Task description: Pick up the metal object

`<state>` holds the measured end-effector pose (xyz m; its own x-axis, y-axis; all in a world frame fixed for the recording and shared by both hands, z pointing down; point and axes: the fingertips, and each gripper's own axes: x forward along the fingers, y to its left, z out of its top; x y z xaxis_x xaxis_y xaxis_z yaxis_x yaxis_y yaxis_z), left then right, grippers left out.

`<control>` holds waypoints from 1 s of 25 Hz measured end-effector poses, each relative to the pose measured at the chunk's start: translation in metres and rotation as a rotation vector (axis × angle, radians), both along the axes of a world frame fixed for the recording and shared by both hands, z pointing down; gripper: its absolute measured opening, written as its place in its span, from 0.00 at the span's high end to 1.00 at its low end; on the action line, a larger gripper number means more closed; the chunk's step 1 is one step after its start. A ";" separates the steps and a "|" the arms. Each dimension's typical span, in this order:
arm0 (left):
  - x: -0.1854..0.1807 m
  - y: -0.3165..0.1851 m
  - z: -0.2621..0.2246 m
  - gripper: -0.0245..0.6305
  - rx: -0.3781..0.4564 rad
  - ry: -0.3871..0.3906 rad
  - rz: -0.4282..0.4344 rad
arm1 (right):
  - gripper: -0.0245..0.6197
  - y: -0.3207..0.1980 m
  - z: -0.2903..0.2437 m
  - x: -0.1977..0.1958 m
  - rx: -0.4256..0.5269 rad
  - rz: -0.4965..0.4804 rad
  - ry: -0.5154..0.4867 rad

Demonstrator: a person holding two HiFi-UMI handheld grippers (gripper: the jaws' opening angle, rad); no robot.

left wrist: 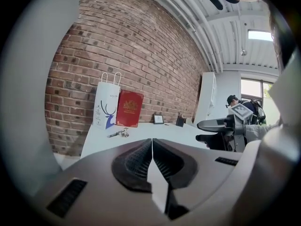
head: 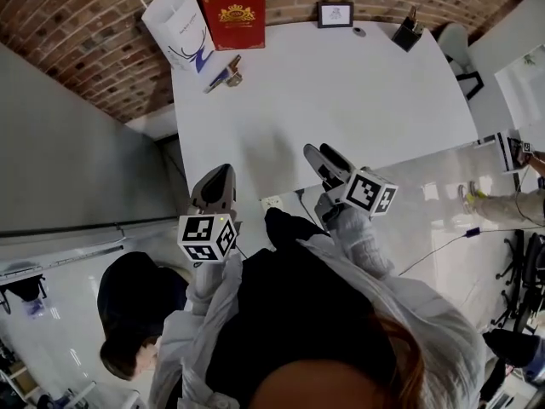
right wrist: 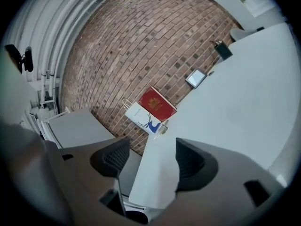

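Observation:
The metal object lies on the white table near its far left corner, by the paper bag. It also shows as a small shiny piece, the metal object, in the left gripper view, and tiny, the metal object, in the right gripper view. My left gripper is held at the table's near edge, shut with nothing between its pads. My right gripper hovers over the near edge of the table, open and empty. Both are far from the metal object.
A white paper bag and a red box stand against the brick wall. A small picture frame and a dark object sit at the table's far edge. A grey cabinet stands left of the table.

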<state>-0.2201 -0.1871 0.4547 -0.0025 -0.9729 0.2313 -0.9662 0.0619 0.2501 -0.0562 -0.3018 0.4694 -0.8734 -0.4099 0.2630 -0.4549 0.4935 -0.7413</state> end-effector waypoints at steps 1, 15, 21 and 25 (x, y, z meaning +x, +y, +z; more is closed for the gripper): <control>-0.007 -0.009 0.000 0.93 -0.003 -0.003 -0.005 | 0.49 -0.009 0.000 -0.007 -0.007 -0.008 -0.005; -0.081 -0.086 0.013 0.93 -0.044 0.003 -0.108 | 0.49 -0.117 0.022 -0.111 -0.439 -0.034 -0.257; -0.107 -0.101 0.023 0.93 -0.070 0.008 -0.137 | 0.49 -0.140 0.036 -0.158 -0.570 -0.041 -0.298; -0.122 -0.110 0.029 0.93 -0.074 0.015 -0.160 | 0.49 -0.152 0.050 -0.185 -0.605 -0.052 -0.278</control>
